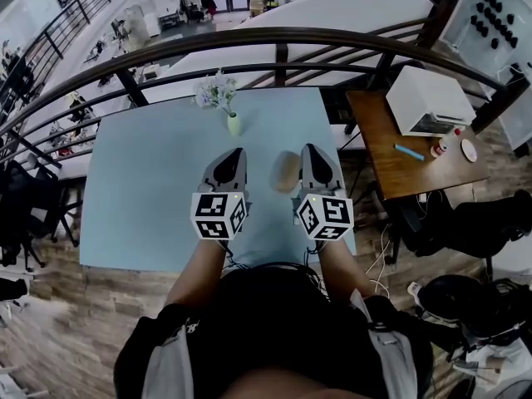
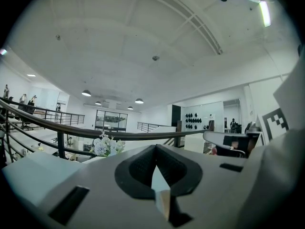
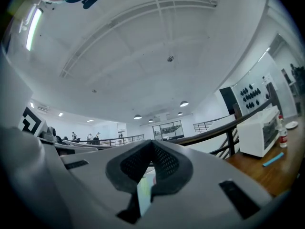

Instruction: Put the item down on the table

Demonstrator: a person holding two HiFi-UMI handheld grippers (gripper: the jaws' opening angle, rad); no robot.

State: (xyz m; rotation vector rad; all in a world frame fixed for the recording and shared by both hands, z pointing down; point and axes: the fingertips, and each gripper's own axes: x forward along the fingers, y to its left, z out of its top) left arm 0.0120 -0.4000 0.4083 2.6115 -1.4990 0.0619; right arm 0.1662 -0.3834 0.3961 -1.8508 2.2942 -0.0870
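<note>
A beige rounded item point(image 1: 285, 171) lies on the light blue table point(image 1: 150, 189), in the gap between my two grippers and closer to the right one. My left gripper point(image 1: 236, 153) points away from me over the table with its jaws together and nothing between them. My right gripper point(image 1: 310, 150) is level with it, jaws also together and empty, its side close to the item. Both gripper views look up at the ceiling over closed jaws: left gripper point(image 2: 155, 147), right gripper point(image 3: 152, 143). Neither view shows the item clearly.
A small vase point(image 1: 233, 124) of white flowers point(image 1: 216, 90) stands near the table's far edge, with a curved dark railing point(image 1: 283, 36) beyond. To the right is a brown wooden side table point(image 1: 391, 169) carrying a white box point(image 1: 428, 98) and small things. Dark bags lie on the floor at right.
</note>
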